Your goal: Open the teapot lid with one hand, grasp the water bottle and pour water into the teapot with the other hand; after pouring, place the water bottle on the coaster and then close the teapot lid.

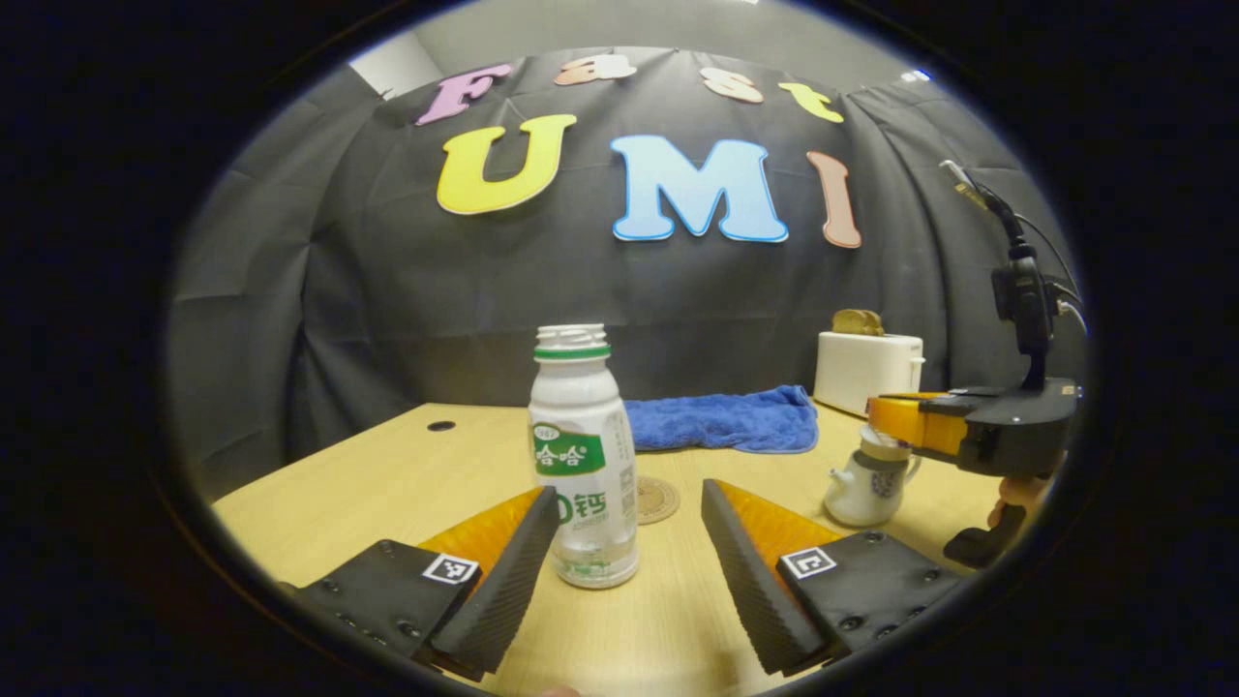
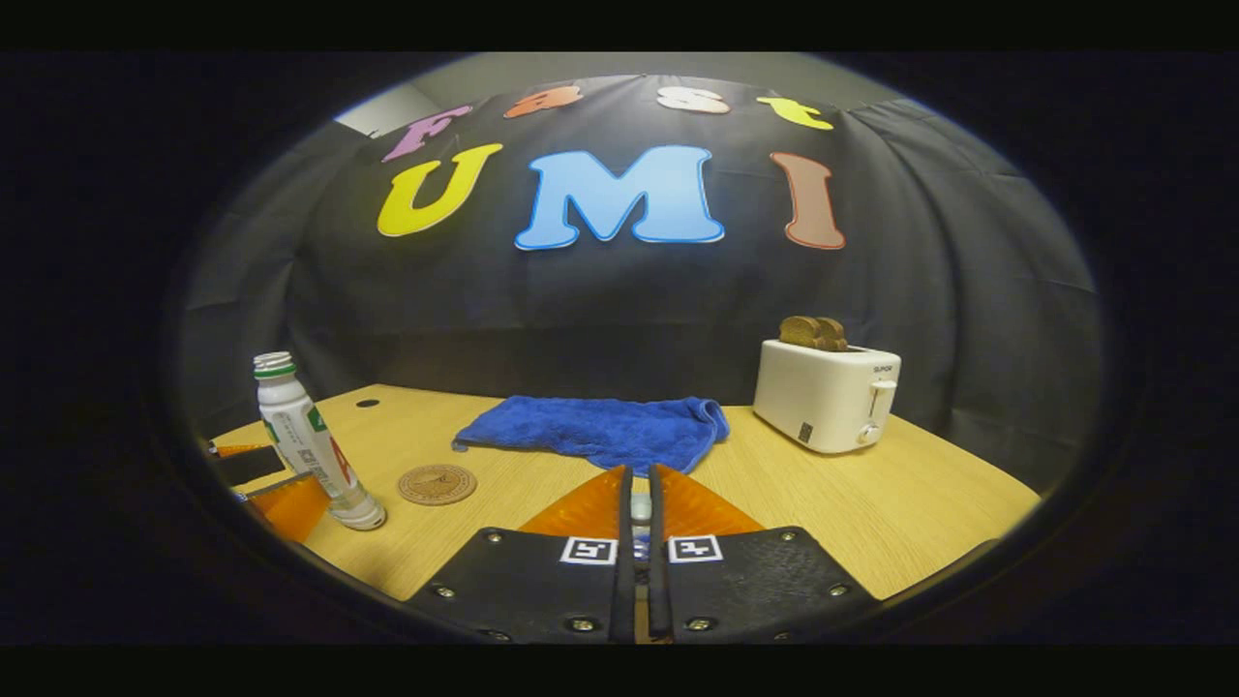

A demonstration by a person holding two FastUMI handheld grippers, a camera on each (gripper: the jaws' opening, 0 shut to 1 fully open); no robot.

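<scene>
Water bottle (image 1: pixel 584 455) stands uncapped at lower centre, between the wide-open left gripper (image 1: pixel 629 542) fingers, nearer one; an off-centre close could tip it. Right gripper (image 2: pixel 639 508) is pinched on a small white knob, likely the teapot (image 1: pixel 868 484) lid; thin grip, may slip.

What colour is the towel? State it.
Blue; the towel shows best in the right gripper view.

White capless water bottle (image 1: pixel 583 455) upright beside round coaster (image 1: pixel 657 500), teapot (image 1: pixel 868 478) apart.
</scene>
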